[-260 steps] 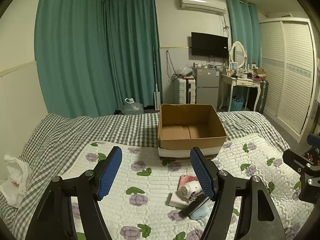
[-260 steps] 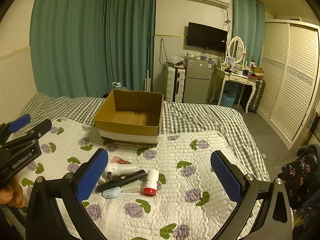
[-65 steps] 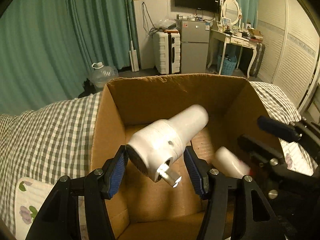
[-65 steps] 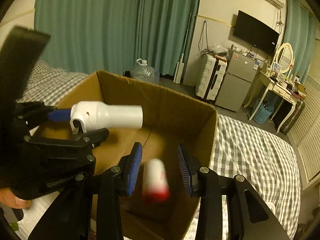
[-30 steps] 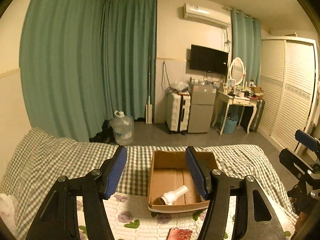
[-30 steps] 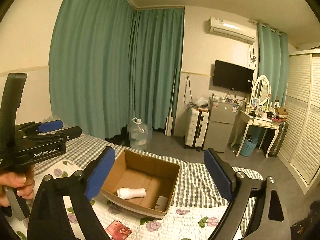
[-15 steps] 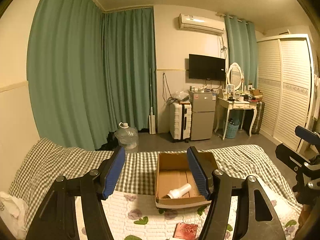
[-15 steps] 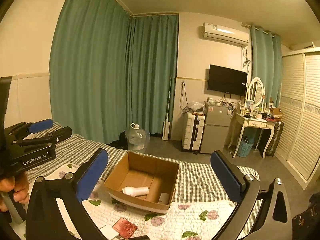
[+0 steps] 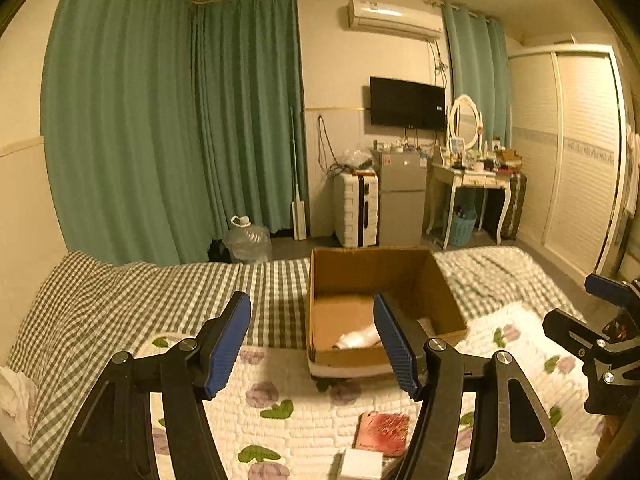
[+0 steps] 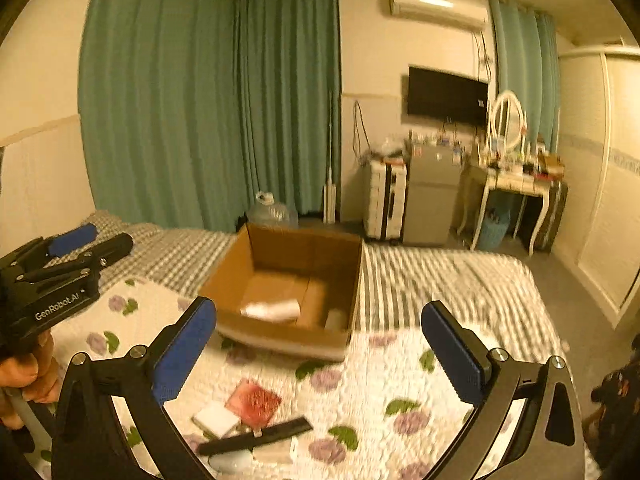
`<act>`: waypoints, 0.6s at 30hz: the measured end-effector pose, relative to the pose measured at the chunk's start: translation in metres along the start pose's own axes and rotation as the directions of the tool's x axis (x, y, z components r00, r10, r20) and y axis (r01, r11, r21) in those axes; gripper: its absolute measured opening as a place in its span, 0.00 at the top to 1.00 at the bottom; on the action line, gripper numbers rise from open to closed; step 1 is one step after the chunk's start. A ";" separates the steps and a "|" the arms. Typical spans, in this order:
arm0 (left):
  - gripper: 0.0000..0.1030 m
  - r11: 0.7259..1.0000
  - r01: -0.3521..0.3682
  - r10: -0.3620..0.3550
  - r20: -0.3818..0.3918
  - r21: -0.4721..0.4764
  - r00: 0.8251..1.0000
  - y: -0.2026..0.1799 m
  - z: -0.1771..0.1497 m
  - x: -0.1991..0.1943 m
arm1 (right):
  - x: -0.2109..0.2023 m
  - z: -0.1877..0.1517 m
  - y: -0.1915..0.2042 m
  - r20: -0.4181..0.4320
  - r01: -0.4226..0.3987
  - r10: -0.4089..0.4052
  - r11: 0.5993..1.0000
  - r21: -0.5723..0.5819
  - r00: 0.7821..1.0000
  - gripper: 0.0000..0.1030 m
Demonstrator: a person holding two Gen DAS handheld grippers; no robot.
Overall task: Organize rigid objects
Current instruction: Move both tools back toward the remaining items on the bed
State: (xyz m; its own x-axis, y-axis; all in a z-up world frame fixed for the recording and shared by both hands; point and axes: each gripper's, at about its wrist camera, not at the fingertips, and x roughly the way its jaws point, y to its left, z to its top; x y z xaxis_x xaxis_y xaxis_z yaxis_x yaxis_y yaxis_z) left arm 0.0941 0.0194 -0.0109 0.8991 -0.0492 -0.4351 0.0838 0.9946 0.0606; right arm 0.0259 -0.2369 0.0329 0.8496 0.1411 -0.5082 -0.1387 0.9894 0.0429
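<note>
We see the cardboard box (image 10: 288, 292) on the bed, white hair dryer (image 10: 272, 309) lying inside on its floor, white bottle (image 10: 335, 319) beside it by the right wall. Red packet (image 10: 253, 401), white box (image 10: 216, 419) and black comb (image 10: 256, 436) lie on the floral quilt (image 10: 384, 372) nearer us. Left gripper (image 9: 312, 344) fingers apart, empty. Right gripper (image 10: 320, 352) wide apart, empty.

Motion blur smears the white hair dryer (image 10: 272, 309) in the box (image 10: 240, 276) (its shape unreadable).
</note>
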 end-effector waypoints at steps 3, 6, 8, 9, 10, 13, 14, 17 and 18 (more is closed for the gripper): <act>0.35 1.000 0.010 -0.010 -0.029 0.006 1.000 -0.002 -0.015 0.010 | 0.013 -0.016 -0.002 -0.043 0.001 0.000 1.000 0.022 0.999 0.00; 0.35 1.000 0.016 -0.016 -0.059 0.008 0.998 -0.003 -0.028 0.020 | 0.026 -0.030 0.000 -0.079 0.003 0.000 1.000 0.029 0.997 0.00; 0.35 1.000 0.022 -0.021 -0.077 0.004 0.997 -0.003 -0.036 0.026 | 0.035 -0.038 0.001 -0.102 0.001 0.002 1.000 0.032 0.995 0.00; 0.35 1.000 0.025 -0.025 -0.086 0.001 0.996 -0.003 -0.041 0.029 | 0.040 -0.041 0.003 -0.113 0.002 0.002 1.000 0.032 0.994 0.00; 0.35 1.000 0.029 -0.029 -0.098 -0.002 0.995 -0.001 -0.045 0.033 | 0.044 -0.046 0.004 -0.125 0.003 0.001 0.999 0.032 0.992 0.00; 0.35 0.999 0.033 -0.033 -0.137 0.000 0.990 -0.001 -0.059 0.044 | 0.061 -0.060 0.007 -0.168 0.004 0.002 0.999 0.035 0.986 0.00; 0.35 0.999 0.034 -0.033 -0.148 0.001 0.988 -0.001 -0.062 0.048 | 0.064 -0.063 0.008 -0.179 0.005 0.002 0.999 0.036 0.984 0.00; 0.35 0.999 0.037 -0.036 -0.190 0.005 0.981 -0.001 -0.079 0.059 | 0.080 -0.078 0.010 -0.224 0.010 0.000 0.999 0.041 0.975 0.00; 0.35 0.999 0.037 -0.035 -0.201 0.007 0.979 -0.002 -0.084 0.062 | 0.084 -0.083 0.010 -0.239 0.013 -0.002 0.999 0.042 0.971 0.00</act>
State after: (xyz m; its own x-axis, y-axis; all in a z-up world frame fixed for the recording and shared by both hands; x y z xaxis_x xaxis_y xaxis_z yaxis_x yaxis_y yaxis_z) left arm 0.1134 0.0218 -0.1133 0.7905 -0.0649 -0.6090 0.1205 0.9914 0.0508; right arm 0.0541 -0.2178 -0.0805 0.7040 0.1268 -0.6988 -0.1066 0.9917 0.0726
